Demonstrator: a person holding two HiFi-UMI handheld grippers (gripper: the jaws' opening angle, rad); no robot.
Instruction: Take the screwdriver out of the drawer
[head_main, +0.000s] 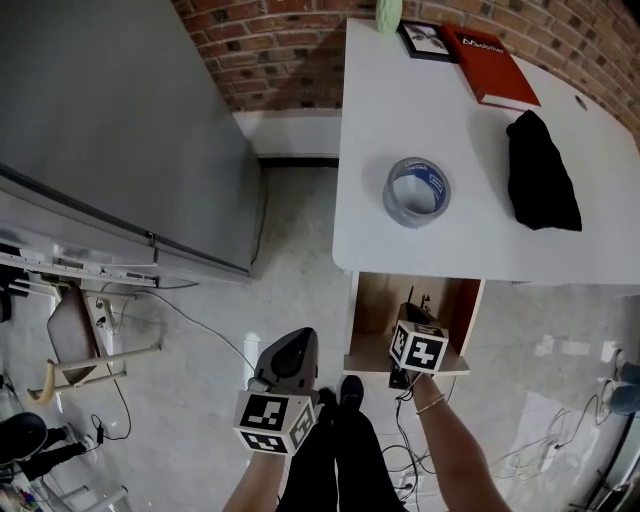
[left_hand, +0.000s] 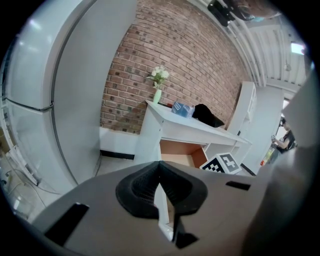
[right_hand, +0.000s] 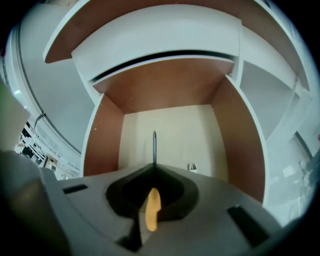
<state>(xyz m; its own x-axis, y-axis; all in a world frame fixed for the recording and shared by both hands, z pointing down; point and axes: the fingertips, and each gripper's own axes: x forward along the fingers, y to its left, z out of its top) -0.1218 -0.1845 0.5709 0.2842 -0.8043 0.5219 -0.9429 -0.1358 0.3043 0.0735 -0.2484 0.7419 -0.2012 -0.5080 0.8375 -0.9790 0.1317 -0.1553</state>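
Note:
Under the white table (head_main: 480, 240) a wooden drawer (head_main: 372, 312) stands pulled out. My right gripper (head_main: 412, 318) reaches down into it, its marker cube (head_main: 418, 347) uppermost. In the right gripper view the right gripper (right_hand: 154, 165) is shut on a screwdriver (right_hand: 154, 146): the orange handle (right_hand: 152, 210) lies between the jaws and the thin metal shaft points out over the drawer floor (right_hand: 175, 127). My left gripper (head_main: 303, 338) hangs over the floor left of the drawer with its jaws together and nothing in them. The left gripper view shows the left gripper (left_hand: 160, 167) and the drawer (left_hand: 181, 150) beyond.
On the table lie a roll of tape (head_main: 417, 192), a black cloth (head_main: 542, 172), a red book (head_main: 490, 65) and a picture frame (head_main: 425, 40). A small metal piece (right_hand: 192, 166) rests on the drawer floor. A grey cabinet (head_main: 120, 120) stands to the left. Cables (head_main: 420, 450) trail by my feet.

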